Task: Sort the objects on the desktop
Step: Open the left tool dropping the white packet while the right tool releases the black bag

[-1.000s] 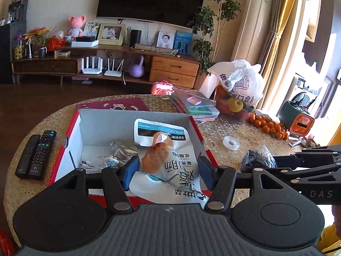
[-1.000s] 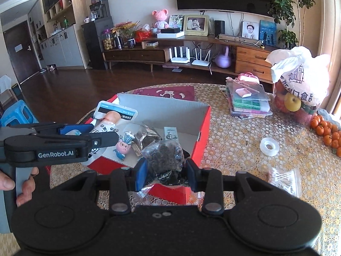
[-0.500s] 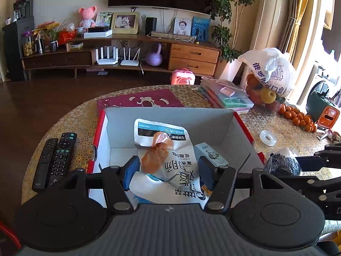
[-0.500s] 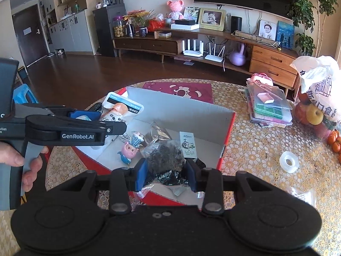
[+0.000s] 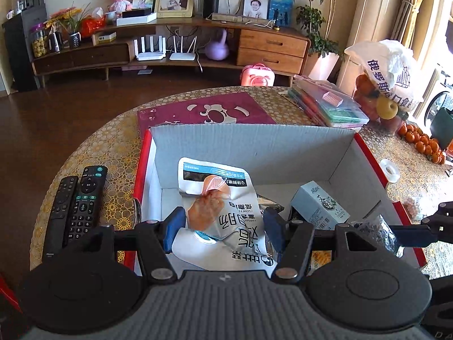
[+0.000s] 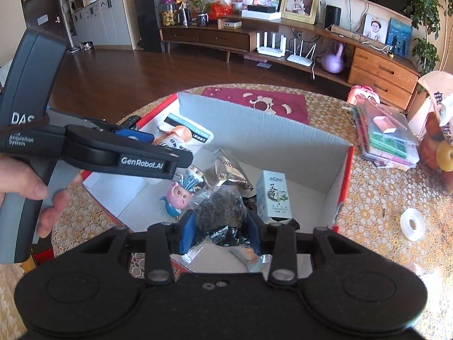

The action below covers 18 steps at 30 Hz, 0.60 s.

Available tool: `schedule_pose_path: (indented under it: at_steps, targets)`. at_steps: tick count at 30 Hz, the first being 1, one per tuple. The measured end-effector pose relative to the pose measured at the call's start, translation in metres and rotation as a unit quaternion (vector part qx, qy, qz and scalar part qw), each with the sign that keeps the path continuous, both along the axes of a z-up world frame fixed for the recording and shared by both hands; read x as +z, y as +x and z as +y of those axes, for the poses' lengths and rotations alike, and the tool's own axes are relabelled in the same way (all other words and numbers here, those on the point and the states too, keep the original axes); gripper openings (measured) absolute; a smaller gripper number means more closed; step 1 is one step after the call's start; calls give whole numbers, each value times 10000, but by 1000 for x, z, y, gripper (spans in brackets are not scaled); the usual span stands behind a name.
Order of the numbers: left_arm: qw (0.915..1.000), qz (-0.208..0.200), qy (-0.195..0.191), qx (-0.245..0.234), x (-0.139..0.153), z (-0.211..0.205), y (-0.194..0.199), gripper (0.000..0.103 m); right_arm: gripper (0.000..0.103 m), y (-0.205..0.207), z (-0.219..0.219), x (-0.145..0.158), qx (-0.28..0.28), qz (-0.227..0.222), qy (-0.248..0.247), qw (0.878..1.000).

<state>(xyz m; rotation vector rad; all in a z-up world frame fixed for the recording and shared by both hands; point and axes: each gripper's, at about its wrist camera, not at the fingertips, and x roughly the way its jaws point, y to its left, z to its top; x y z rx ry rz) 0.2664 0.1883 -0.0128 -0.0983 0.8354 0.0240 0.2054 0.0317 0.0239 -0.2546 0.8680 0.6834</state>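
My left gripper [image 5: 223,228] is shut on a white snack pouch [image 5: 226,215] with a picture of meat, held over the near left part of an open red-and-white cardboard box [image 5: 254,141]. My right gripper [image 6: 220,231] is shut on a clear bag of dark dried bits [image 6: 220,206], above the box's near side [image 6: 344,187]. Inside the box lie a pink pig toy [image 6: 178,198], a silver foil packet [image 6: 226,170] and a small pale green carton [image 6: 274,195]. The left tool [image 6: 124,155] and a hand [image 6: 36,189] appear in the right wrist view.
Two black remotes [image 5: 76,206] lie left of the box. A tape roll [image 6: 412,223] and a small clear bag sit to its right. Behind are a maroon mat [image 5: 209,110], stacked plastic cases [image 5: 328,104], a bag of fruit [image 5: 388,79] and loose oranges [image 5: 424,141].
Both grippers have moved forward and over the box with their loads still held. The box now fills more of both views, and the pouch hangs over its inside.
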Motion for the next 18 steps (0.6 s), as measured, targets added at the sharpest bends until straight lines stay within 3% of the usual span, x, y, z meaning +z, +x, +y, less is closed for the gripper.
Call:
schedule_pose_path:
  at_steps: [7, 18]
  targets:
    - [9994, 351, -41, -23, -17, 1, 22, 60, 37, 13, 14, -17, -18, 139, -195, 9997]
    - [9973, 639, 307, -213, -34, -17, 42, 60, 37, 17, 8, -33, -40, 396, -164, 9991]
